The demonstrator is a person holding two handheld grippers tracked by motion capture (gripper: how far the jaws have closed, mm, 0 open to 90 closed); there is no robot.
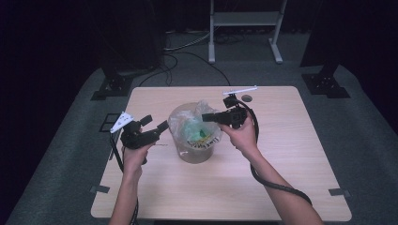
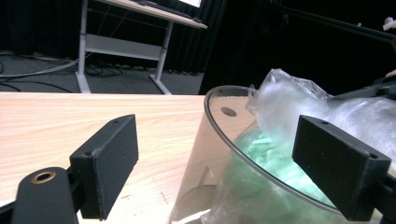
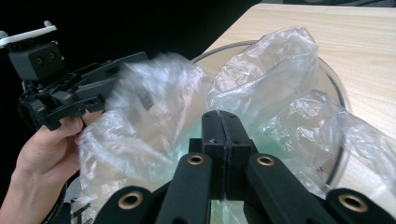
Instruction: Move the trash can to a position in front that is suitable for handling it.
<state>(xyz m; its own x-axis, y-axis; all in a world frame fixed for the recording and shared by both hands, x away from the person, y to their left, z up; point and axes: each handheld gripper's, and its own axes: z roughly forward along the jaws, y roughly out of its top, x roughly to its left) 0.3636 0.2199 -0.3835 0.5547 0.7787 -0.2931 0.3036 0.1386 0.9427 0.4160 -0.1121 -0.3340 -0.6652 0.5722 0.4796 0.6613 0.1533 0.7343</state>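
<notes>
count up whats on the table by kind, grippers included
clear round container: 1
clear plastic bag with green contents, in the container: 1
handheld grippers: 2, left gripper with jaws apart, right gripper with jaws together at the bag
small dark round mark or disc near the far edge: 1
total: 5

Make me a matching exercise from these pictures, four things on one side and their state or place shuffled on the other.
Things:
1. left gripper
2. right gripper
3. clear tub
4. plastic bag

States or places:
A. stuffed inside the tub, sticking up over the rim
B. jaws pressed together
C. jaws wide apart, beside the tub
D. standing on the wooden table

Pairs: 1-C, 2-B, 3-D, 4-A
</notes>
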